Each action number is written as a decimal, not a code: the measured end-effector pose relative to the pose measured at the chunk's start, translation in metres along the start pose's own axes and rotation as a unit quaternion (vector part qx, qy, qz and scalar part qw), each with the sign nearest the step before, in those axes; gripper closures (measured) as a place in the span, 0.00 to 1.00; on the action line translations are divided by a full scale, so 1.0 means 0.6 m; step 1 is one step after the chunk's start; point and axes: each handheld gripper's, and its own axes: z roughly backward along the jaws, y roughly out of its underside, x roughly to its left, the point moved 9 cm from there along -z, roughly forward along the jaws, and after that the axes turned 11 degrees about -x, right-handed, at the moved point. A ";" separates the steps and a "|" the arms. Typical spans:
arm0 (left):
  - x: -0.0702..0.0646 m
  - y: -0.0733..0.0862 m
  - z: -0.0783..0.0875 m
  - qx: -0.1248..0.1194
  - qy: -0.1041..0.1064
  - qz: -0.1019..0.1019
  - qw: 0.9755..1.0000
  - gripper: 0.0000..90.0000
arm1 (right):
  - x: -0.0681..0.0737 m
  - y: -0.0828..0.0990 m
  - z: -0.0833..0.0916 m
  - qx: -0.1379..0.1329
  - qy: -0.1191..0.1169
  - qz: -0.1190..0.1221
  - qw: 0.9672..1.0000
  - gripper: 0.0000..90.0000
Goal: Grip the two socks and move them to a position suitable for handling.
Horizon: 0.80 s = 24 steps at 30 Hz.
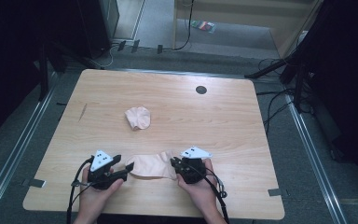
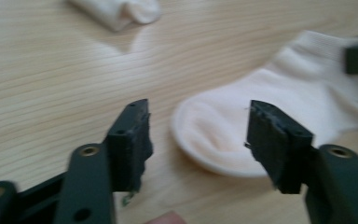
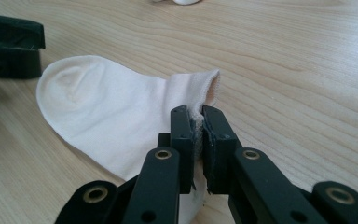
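The left gripper [image 1: 129, 170], nearest the camera with the person's hands, has its jaws apart and nothing pinched, the rounded toe of the flat pale cream cotton sock [image 1: 152, 165] lying just in front of them near the front edge of the light wooden table [image 1: 233, 126]. Closing from here, it could catch only a thin edge of fabric or scrape the tabletop. To the right, the right gripper [image 1: 174, 164] is clamped on the sock's ribbed cuff [image 3: 196, 91], and a pull could slip that small bite free; the balled-up pale sock [image 1: 138, 117] sits well apart.
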 end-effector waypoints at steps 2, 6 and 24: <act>0.004 0.000 -0.007 0.010 0.006 0.023 1.000 0.55 | -0.001 0.002 -0.002 0.001 0.001 0.001 1.000 0.94; -0.006 0.014 -0.022 0.046 0.009 0.034 0.998 0.67 | 0.000 0.005 -0.003 0.003 0.004 0.002 1.000 0.94; -0.079 0.024 0.001 0.036 0.080 -0.007 0.996 1.00 | -0.031 0.006 0.073 0.004 0.029 -0.001 1.000 0.95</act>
